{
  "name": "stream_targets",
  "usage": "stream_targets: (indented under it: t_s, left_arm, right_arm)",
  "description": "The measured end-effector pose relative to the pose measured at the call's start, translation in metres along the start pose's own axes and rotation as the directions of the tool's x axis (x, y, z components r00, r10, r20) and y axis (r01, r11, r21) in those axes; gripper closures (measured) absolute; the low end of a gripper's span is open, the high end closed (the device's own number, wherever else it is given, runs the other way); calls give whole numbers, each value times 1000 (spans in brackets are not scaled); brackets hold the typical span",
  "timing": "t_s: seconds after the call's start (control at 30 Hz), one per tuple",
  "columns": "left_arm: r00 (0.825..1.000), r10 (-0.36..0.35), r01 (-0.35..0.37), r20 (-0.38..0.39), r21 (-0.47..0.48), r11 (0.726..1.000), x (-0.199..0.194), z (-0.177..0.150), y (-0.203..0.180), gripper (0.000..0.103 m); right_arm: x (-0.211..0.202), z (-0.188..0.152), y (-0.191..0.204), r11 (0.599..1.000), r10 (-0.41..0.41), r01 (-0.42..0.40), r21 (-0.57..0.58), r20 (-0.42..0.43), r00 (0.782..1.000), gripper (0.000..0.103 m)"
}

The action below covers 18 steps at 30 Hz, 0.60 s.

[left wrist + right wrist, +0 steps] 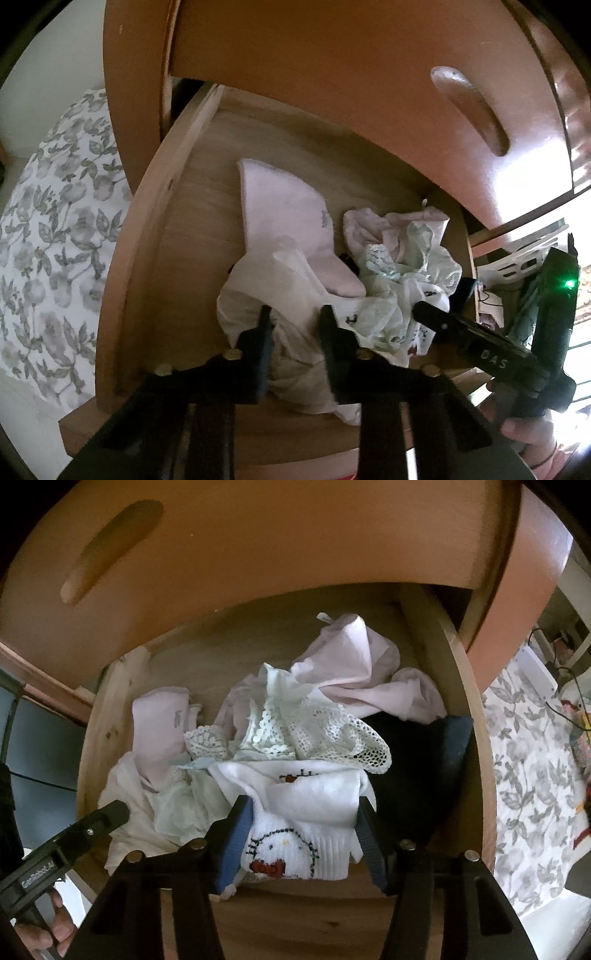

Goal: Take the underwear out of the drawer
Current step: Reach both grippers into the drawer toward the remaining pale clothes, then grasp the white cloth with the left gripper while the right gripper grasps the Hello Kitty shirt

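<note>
The wooden drawer [147, 240] stands pulled out, with a heap of underwear in it. My left gripper [295, 328] is shut on a crumpled white cloth [258, 284] at the drawer's near edge. A folded pale pink piece [280, 210] lies behind it, and mint-and-white lace pieces [402, 258] lie to the right. My right gripper [303, 830] has its blue pads [236, 834] closed on a white knit garment with a stitched cat face [291, 849]. Behind that are a white lace piece [317, 727], a pink garment [354, 664] and a dark item [406, 775]. The left gripper [114, 812] shows at lower left.
The closed drawer front above, with its recessed handle [469, 110], overhangs the open drawer. A bed with a grey floral cover [48, 240] lies to one side. A white slotted basket [517, 262] sits past the drawer's right wall. A hand [524, 432] holds the right gripper.
</note>
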State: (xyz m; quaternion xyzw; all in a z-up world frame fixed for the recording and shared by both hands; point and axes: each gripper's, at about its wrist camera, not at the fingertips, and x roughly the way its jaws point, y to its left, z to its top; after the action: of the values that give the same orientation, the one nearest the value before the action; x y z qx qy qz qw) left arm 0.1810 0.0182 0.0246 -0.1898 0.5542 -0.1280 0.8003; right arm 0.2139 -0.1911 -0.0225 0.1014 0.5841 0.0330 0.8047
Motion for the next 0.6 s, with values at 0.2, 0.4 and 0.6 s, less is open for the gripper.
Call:
stream_targets:
  t_s: [0.2,0.4,0.6]
  left_arm:
    - [998,0,0,57,0,1000,-11,0,3,95]
    - [995,1,-2,98,3,1000,-24,1,5,95]
    - [995,1,-1,104,4,1000,-28,0,8,95]
  right_arm:
    - [8,3,13,999,-27,26,-28,-18,999,34]
    - [18,5,22,996,-74,73,-48,-22,997,34]
    - [20,5,20,998,-63,63,-32,2,998,52]
